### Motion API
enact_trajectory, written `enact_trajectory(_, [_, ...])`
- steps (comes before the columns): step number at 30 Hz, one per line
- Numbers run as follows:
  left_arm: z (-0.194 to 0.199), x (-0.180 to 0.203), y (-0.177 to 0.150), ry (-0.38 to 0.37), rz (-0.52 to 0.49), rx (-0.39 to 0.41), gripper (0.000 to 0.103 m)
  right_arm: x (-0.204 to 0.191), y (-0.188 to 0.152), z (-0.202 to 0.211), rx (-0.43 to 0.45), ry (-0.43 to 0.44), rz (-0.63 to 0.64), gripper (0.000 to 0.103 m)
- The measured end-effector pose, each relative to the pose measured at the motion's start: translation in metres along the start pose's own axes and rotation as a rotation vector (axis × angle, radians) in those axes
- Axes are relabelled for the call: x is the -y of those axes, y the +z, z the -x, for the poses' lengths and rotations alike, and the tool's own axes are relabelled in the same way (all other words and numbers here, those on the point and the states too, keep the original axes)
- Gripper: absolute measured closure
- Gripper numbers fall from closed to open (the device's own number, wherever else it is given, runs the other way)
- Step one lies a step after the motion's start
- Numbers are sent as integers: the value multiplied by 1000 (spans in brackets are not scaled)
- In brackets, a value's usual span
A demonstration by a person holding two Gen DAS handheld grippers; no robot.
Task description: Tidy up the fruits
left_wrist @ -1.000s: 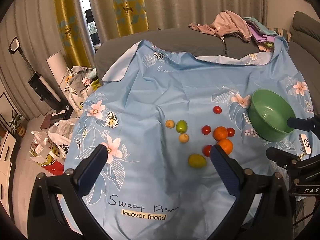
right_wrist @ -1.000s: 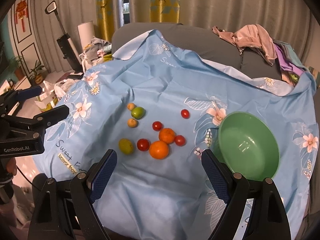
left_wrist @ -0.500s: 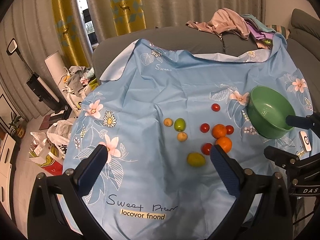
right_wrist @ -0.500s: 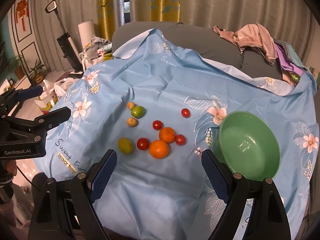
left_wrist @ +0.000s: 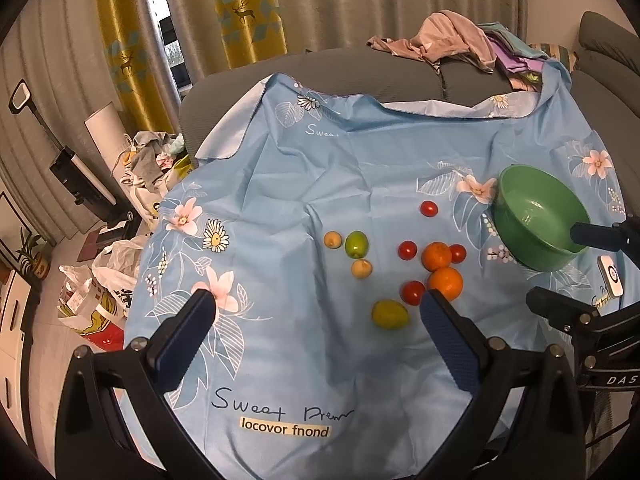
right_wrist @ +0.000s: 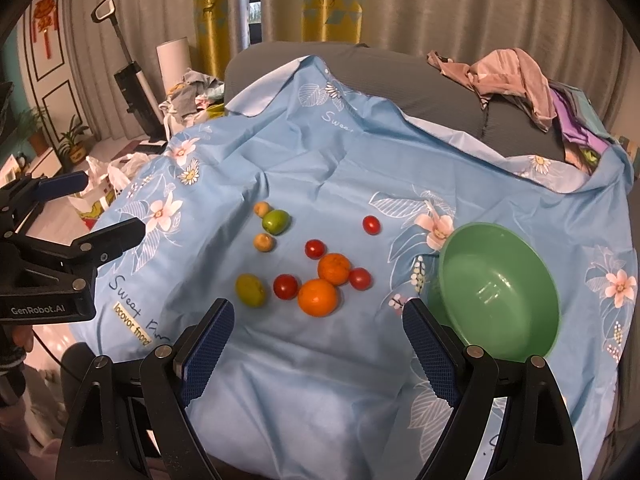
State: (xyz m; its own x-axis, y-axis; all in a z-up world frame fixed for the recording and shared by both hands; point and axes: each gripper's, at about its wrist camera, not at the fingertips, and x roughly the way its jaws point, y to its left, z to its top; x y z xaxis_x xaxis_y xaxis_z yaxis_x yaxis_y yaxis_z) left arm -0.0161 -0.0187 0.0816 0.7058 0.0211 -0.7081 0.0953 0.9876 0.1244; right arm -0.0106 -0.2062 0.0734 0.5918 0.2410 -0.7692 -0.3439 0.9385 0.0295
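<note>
Both hand-held grippers hang above the near edge of a blue flowered cloth (right_wrist: 344, 168), each with its jaws spread wide and nothing between them: the left hand-held gripper (left_wrist: 316, 308) and the right hand-held gripper (right_wrist: 318, 320). The green bowl (right_wrist: 500, 296) sits on the cloth with nothing in it, and all the fruit lies loose to the left of the bowl. Nearest the bowl are two oranges (right_wrist: 318, 297), touching each other, with a cherry tomato (right_wrist: 360, 279) just beside them on the bowl side and two more tomatoes close by; a fourth tomato (right_wrist: 371, 225) lies apart, farther back from the bowl. Farther left of the bowl are a green fruit (right_wrist: 275, 221), two small tan fruits beside it, and a yellow-green fruit (right_wrist: 250, 289) nearer the grippers.
</note>
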Motion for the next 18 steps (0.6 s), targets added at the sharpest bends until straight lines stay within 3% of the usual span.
enact_trajectory(18, [-1,3,0,0,-3,-2,1,0,2,0,1,-1,3,15])
